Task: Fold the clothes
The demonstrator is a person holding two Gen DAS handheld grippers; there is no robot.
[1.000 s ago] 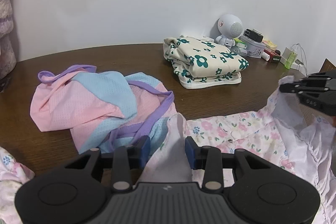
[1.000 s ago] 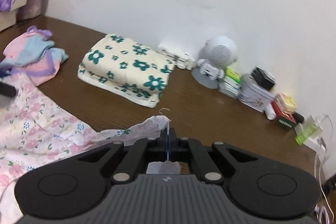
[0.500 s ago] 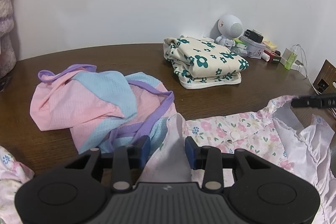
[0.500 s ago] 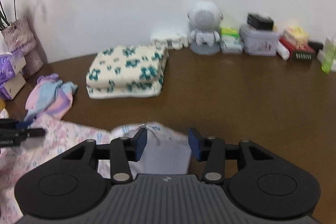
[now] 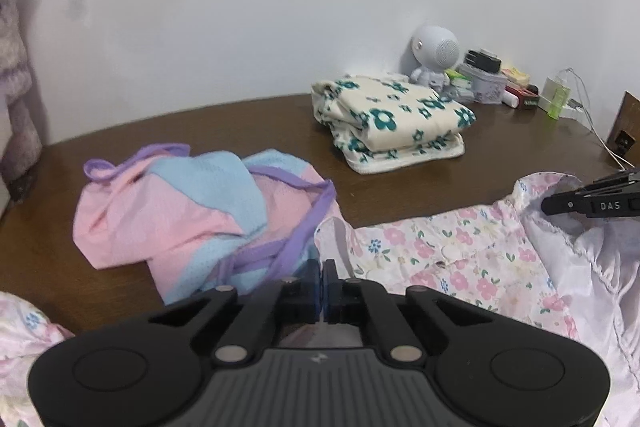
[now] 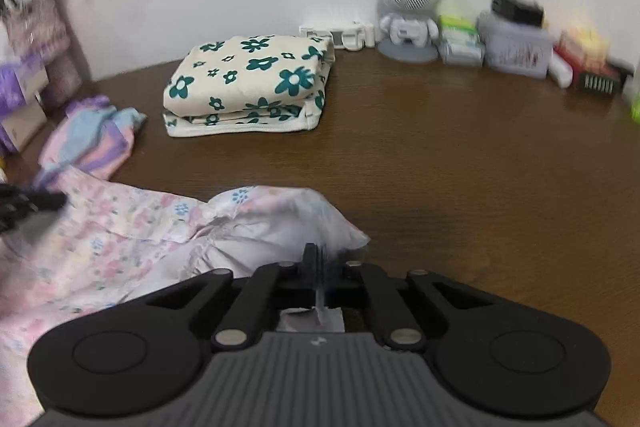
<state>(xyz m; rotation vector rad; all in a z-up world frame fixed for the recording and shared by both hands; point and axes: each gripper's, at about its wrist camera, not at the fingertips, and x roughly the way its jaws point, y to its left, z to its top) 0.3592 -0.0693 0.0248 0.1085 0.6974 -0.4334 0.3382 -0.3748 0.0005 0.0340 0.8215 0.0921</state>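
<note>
A pale floral garment lies crumpled across the near side of the brown table. My left gripper is shut on the garment's left edge, with cloth pinched between the blue pads. At the right of this view, the right gripper sits at the garment's far corner. In the right wrist view, my right gripper is shut on a raised white fold of the floral garment. The left gripper shows at the left edge there.
A pink, blue and purple garment lies bunched to the left, touching the floral one. A folded cream garment with teal flowers rests further back. A white robot-shaped speaker, small boxes and cables line the wall.
The left jaws closed on the cloth that lay between them. The right gripper opened, rolled, sank toward the table and closed again on the garment's corner.
</note>
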